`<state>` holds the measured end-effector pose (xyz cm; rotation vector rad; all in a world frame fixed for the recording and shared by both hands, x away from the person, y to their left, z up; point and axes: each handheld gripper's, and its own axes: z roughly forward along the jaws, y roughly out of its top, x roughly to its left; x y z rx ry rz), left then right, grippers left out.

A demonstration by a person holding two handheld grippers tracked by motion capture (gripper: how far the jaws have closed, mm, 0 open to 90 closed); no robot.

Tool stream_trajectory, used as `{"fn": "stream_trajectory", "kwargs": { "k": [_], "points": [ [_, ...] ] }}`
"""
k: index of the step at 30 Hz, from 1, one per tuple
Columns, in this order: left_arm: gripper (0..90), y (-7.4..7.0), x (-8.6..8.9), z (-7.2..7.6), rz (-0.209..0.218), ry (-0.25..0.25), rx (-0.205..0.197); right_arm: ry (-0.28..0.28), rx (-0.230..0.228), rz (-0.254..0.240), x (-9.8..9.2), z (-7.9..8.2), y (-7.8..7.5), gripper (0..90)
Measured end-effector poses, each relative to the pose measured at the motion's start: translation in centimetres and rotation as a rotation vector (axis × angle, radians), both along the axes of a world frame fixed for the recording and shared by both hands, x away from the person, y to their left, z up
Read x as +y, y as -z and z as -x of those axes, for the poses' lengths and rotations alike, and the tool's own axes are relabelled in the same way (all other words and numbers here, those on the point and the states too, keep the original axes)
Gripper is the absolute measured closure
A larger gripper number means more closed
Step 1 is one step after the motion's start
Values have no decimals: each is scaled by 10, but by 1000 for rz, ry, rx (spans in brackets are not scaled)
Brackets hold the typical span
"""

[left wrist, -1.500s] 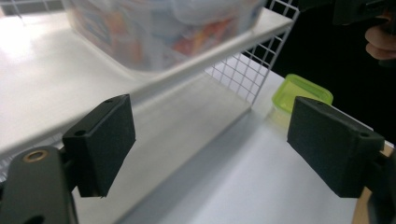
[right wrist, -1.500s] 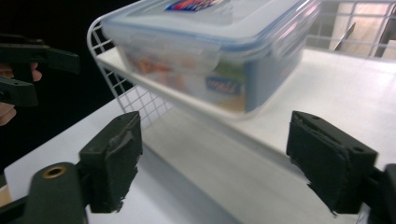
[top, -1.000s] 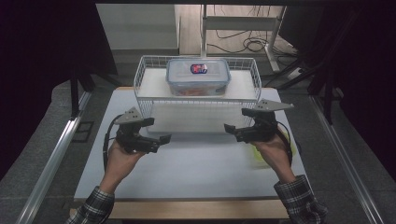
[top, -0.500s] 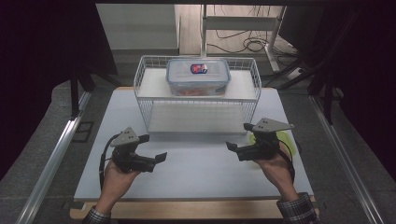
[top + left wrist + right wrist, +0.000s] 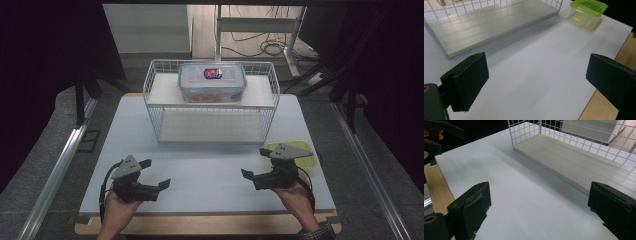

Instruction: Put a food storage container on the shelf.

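Observation:
A white wire basket (image 5: 161,122) stands at the far middle of the white table (image 5: 210,165). At its back sits a clear lidded box (image 5: 212,82) with a red and blue label. My left gripper (image 5: 156,173) is held low near the front left, open, with nothing between its jaws. My right gripper (image 5: 254,162) is at the front right, also open and holding nothing. In the left gripper view my left gripper (image 5: 536,82) faces the basket's pale floor board (image 5: 491,25). In the right gripper view my right gripper (image 5: 539,212) points at the wire basket (image 5: 574,150).
A shallow lime-green tray (image 5: 300,162) lies on the table just behind the right hand, and the same green tray (image 5: 589,6) appears far off in the left gripper view. A wooden strip (image 5: 210,225) runs along the table's near edge. Metal rails flank both sides.
Both grippers have drawn back from the basket toward the near edge of the table and sunk lower. Both stay open. The basket, box and tray have not moved.

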<state>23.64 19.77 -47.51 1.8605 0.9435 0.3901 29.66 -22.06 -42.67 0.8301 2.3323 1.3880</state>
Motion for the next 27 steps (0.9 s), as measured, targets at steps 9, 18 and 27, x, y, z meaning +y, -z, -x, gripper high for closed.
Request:
{"fn": "stream_trajectory", "kwargs": {
  "k": [9,18,27],
  "points": [
    [41,18,1,15,-66,-4,-22,-40,5,21,4,12,27,0],
    [40,29,0,22,-93,-10,-30,-33,31,54,1,19,49,0],
    [40,36,2,21,-101,-23,-28,5,82,85,-2,14,60,0]
  ]
}}
